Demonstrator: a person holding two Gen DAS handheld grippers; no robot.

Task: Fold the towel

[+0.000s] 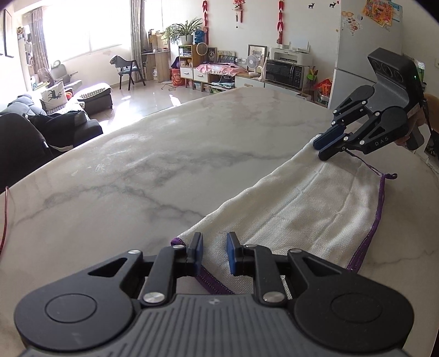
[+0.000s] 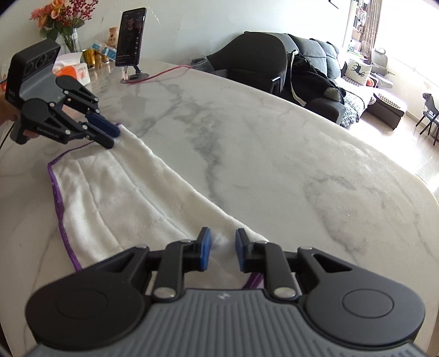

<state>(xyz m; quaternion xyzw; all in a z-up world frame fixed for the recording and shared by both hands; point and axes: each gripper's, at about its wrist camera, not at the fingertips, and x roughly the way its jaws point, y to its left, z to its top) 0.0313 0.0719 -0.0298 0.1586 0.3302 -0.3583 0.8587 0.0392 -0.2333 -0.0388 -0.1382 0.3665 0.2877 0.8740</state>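
White towel (image 1: 301, 214) with purple-stitched edging, folded into a long strip, flat on the marble table (image 1: 137, 164).

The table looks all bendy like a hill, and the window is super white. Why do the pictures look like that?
Left wrist view: the fisheye lens bends the straight table edge into a curve, and the window is blown out white by daylight. Right wrist view: same bending, sun glare whitens the table's far right side, and the close right gripper looks slightly soft above the towel.
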